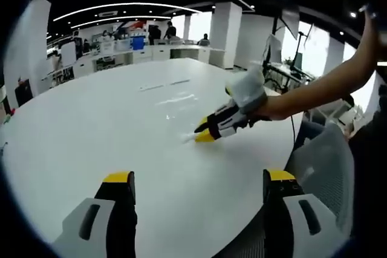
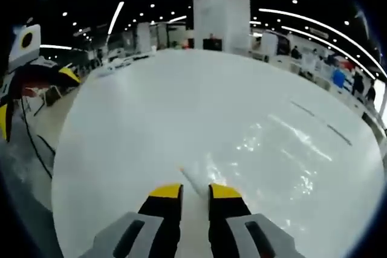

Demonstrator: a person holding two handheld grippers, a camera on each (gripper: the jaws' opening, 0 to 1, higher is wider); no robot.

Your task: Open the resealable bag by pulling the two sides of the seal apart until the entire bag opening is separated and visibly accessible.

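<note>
- A large white table (image 1: 91, 137) with a rounded edge spreads across most of the left gripper view; its glossy top mirrors the ceiling lights.
- A grey mesh chair (image 1: 326, 161) stands at the table's edge, lower right of that view.
- A white square pillar (image 2: 221, 13) rises at the upper centre of the right gripper view.
- Long strip lights (image 1: 103, 9) curve over the dark ceiling.
- White desks (image 1: 151, 52) with seated people line the far side, upper left.
- Black cables (image 2: 33, 143) hang at the left edge of the right gripper view.
</note>
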